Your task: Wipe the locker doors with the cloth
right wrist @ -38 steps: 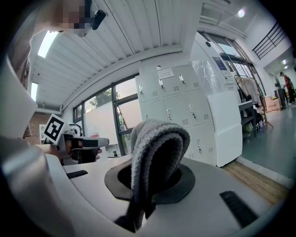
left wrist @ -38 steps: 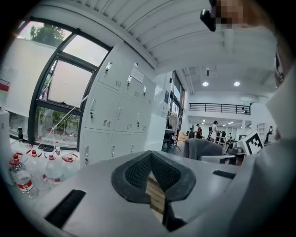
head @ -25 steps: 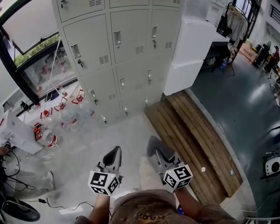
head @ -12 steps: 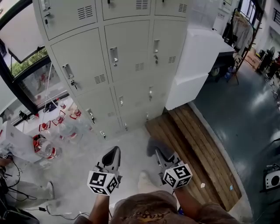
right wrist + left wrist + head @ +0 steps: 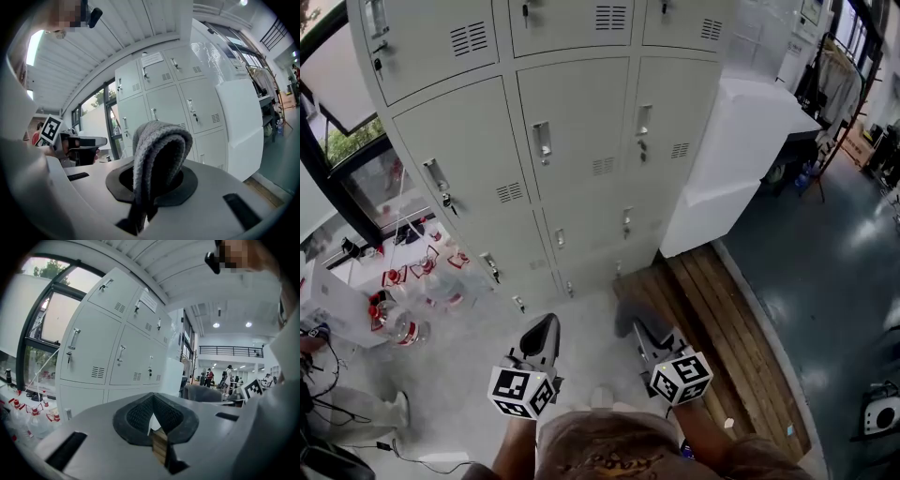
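Right gripper (image 5: pixel 155 183), jaws closed on a folded grey cloth (image 5: pixel 159 140) that stands up from between them in a loop; its marker cube (image 5: pixel 681 377) sits at the rear, nearest the person. Left gripper (image 5: pixel 154 422), just beside the right one and level with it, jaws drawn together with nothing held; only a thin slit remains between the dark pads (image 5: pixel 136 416). Its own marker cube (image 5: pixel 523 391) likewise faces the person. Ahead of both grippers, and well apart from them, stands a bank of pale grey locker doors (image 5: pixel 572 141) with handles and vent slots; the cloth is clear of the doors. To the right of the right gripper lie wooden planks (image 5: pixel 722 319) on the floor, with a white block (image 5: pixel 741 141) beyond them against the lockers. To the left of the left gripper are bottles (image 5: pixel 398 319) with red labels, below a window (image 5: pixel 356 159).
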A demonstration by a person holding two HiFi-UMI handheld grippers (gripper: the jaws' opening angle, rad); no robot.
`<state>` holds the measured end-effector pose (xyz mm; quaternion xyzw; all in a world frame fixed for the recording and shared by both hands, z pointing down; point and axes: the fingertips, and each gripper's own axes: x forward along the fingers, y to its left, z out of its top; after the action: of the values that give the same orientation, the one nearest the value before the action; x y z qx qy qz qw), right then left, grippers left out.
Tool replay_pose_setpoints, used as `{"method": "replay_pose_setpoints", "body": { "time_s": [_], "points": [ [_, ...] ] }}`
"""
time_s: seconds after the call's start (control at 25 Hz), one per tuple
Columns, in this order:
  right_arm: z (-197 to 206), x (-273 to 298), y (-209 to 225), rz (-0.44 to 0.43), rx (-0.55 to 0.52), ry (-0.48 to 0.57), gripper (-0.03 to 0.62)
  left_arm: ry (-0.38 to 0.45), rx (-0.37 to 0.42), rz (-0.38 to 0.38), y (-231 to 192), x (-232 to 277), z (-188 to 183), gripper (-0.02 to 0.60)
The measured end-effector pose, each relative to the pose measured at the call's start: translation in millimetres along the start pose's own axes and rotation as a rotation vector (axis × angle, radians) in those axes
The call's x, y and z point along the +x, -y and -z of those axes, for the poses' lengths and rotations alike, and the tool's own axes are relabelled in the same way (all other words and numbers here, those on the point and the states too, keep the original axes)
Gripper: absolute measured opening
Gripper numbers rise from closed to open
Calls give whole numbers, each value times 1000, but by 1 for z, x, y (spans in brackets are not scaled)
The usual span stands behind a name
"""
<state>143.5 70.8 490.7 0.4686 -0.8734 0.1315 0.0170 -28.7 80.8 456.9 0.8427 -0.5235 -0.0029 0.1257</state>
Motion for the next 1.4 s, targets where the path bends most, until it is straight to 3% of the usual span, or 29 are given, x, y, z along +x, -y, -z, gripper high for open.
{"method": "replay_pose_setpoints", "body": {
  "time_s": [0.52,1.4],
  "points": [
    [-3,47,8,-35,2,-18,34,-13,-11,-20,-31,31,-2,0],
    [-32,185,29,51,33,9,34,-40,21,120,-135,144,-51,0]
  ]
}}
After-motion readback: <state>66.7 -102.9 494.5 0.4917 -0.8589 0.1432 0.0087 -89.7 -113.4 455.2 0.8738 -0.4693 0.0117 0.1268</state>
